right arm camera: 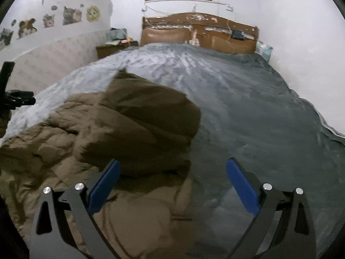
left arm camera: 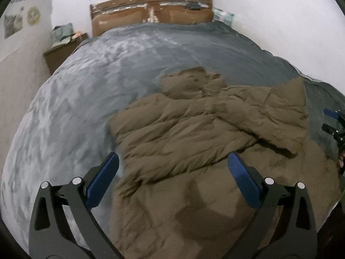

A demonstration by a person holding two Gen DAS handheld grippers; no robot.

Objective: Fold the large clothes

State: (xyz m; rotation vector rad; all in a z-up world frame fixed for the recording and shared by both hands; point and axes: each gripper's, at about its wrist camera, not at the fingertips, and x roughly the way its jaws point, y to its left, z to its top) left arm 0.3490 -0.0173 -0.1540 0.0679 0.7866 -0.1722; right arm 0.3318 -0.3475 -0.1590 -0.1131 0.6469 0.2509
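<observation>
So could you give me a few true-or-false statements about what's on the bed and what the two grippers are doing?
1. A brown jacket lies on the grey blanket. True.
2. The left gripper is shut on the jacket. False: its jaws are wide open and hold nothing.
3. The right gripper is open. True.
4. The jacket lies up against the headboard. False: it lies at the near end, with bare blanket between them.
5. Animal stickers are on the wall. True.
6. The jacket is already folded into a neat square. False: it is rumpled, with one part flipped over the body.
</observation>
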